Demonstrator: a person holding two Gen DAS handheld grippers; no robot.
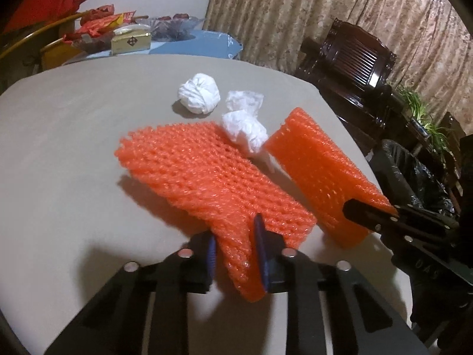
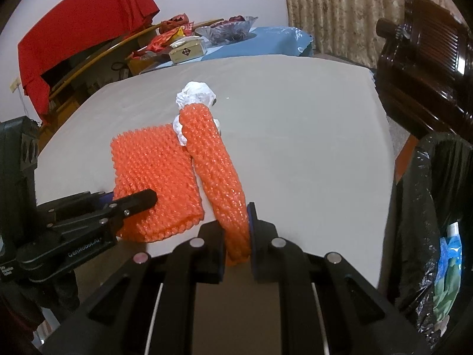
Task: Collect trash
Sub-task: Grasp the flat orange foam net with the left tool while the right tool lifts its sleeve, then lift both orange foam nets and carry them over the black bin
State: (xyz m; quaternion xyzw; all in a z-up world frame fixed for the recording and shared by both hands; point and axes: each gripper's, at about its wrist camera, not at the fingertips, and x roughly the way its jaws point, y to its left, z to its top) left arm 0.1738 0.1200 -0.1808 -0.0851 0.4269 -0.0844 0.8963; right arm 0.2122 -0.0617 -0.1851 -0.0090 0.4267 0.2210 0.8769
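Observation:
Two orange foam nets lie across the grey table. My left gripper is shut on the near end of the left foam net, also seen in the right wrist view. My right gripper is shut on the near end of the right foam net, which stands on edge; it shows in the left wrist view with the right gripper on it. Three crumpled white tissues lie beyond the nets: a ball and two wads.
A bin with a black liner stands off the table's right edge, also in the left wrist view. A dark wooden chair stands behind it. A blue-covered table with snacks, a box and a glass bowl lies beyond.

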